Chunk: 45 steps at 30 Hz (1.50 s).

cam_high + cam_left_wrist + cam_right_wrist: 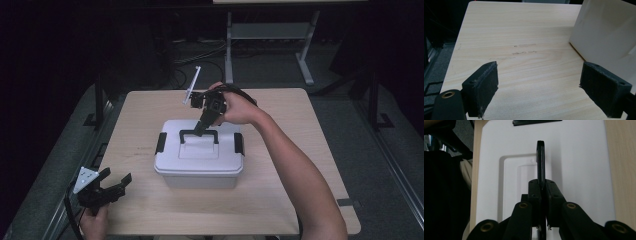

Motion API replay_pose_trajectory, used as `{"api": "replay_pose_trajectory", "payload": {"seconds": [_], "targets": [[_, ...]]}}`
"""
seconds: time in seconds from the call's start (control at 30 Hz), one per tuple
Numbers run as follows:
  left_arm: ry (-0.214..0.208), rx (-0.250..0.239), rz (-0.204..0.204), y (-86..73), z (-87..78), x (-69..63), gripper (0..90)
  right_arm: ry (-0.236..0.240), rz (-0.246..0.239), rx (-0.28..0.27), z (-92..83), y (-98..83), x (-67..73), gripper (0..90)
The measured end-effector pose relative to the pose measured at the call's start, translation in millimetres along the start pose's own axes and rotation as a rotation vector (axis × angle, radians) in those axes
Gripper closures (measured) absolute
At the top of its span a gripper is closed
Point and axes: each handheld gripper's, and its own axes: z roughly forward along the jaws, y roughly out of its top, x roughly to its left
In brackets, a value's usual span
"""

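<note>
At the table's (280, 200) near left corner the left gripper (116, 184) hovers with its fingers (482, 86) spread wide, holding nothing. The white lidded box (199, 167) sits mid-table, side latches apparently closed. The right gripper (200, 129) has its fingers clamped on the box's black handle (540, 162), which stands upright. A lift would likely go best straight up, slowly, keeping the grip centred so the box hangs level.

Light wooden table (280, 200), white lidded storage box (200, 170) with black latches near its middle.
</note>
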Motion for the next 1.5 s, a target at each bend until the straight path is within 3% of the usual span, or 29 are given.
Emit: {"api": "replay_pose_trajectory", "payload": {"seconds": [0.43, 0.7, 0.93, 1.07, 1.5], "targets": [[0.001, 0.001, 0.003, -0.1, 0.0, -0.7, 14.0, -0.039, 0.019, -0.010, -6.5, -5.4, 2.6, 80.1], [0.001, 0.008, 0.007, -0.5, 0.4, -1.2, 14.0, -0.056, 0.028, -0.009, -8.6, -9.3, 5.4, 67.7], [0.006, 0.006, 0.007, -1.3, -2.8, -0.6, 14.0, -0.102, 0.063, -0.024, -22.2, -18.1, 8.3, 51.5], [0.008, 0.010, 0.009, -2.1, -3.2, -1.0, 14.0, -0.110, 0.076, -0.026, -28.1, -23.2, 10.8, 47.5], [0.014, 0.010, 0.011, -2.8, -4.7, -1.1, 14.0, -0.133, 0.123, -0.024, -36.0, -46.8, 18.4, 44.2]]}}
